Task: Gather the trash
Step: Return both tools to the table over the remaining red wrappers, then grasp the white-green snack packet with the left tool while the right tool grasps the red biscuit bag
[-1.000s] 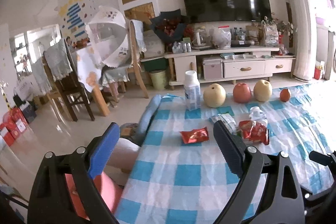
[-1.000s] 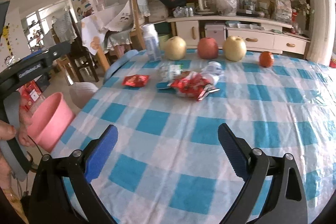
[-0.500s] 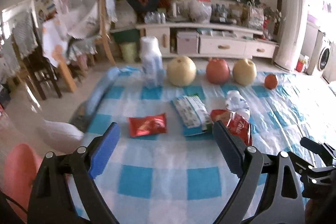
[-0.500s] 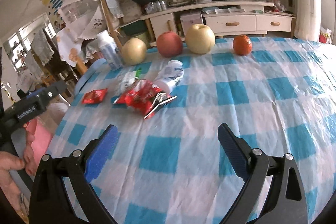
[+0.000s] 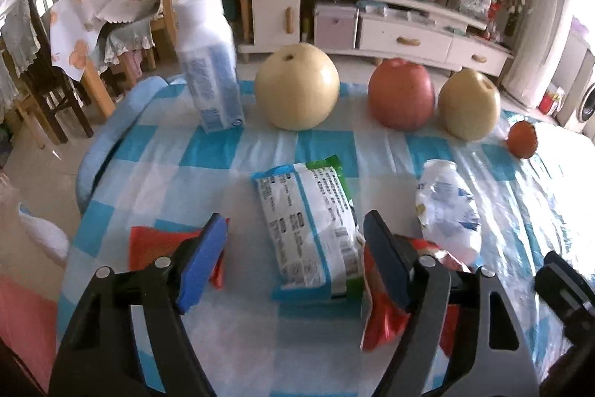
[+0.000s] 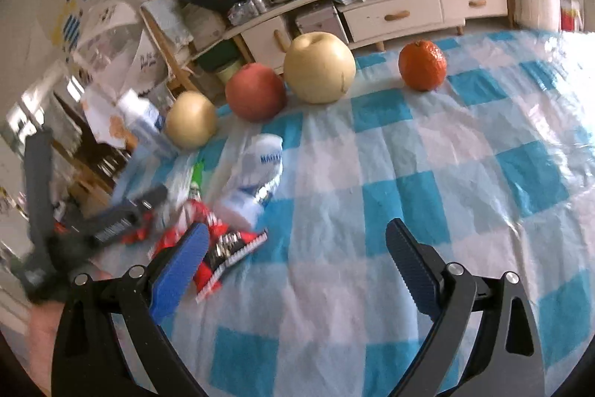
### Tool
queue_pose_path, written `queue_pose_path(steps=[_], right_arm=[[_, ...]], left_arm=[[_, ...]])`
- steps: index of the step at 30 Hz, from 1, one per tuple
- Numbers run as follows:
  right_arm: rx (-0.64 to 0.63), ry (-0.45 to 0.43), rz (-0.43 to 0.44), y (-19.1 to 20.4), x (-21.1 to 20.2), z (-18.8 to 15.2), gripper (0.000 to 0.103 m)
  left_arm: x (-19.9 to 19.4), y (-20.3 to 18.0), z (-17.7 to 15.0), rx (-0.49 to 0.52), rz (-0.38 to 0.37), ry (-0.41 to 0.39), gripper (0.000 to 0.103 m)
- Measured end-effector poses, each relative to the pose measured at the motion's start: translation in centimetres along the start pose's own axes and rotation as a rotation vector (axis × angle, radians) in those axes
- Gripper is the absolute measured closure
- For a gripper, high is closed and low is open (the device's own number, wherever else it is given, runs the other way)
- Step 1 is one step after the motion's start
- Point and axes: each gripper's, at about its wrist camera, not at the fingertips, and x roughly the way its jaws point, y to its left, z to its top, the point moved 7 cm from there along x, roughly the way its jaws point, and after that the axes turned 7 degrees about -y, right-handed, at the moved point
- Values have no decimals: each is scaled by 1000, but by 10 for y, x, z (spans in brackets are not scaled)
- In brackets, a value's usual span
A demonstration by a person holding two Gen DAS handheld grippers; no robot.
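Observation:
My left gripper is low over the checked tablecloth, and its jaws are closing. The white, blue and green snack wrapper lies flat between them; the pads do not touch it. A small red wrapper shows by the left finger, a larger red wrapper behind the right finger. A crumpled white wrapper lies further right. My right gripper stands open above the cloth, nothing between its fingers. The large red wrapper sits at its left finger, the crumpled white wrapper beyond it.
A white bottle, two pears, an apple and an orange line the table's far edge. A pink bin sits off the near left corner. In the right wrist view, the left gripper and a hand are blurred.
Both grippers moved forward and down towards the wrappers. The left jaws narrowed, with the white, blue and green wrapper now between them. The right view has rolled.

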Motion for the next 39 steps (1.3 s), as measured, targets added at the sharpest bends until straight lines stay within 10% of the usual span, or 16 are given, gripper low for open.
queue_pose_path(steps=[13,28,39], right_arm=[[-49,8,4,7,24,15,14],[-147,41,1,12,18,3,15],[-161,65,0,23,29,-2,14]], left_arm=[[20,-13,-9,40,-26,53,58],[-49,-58,-71,196,-165,68,63],[-78,-22,-90,65,-181,49,67]])
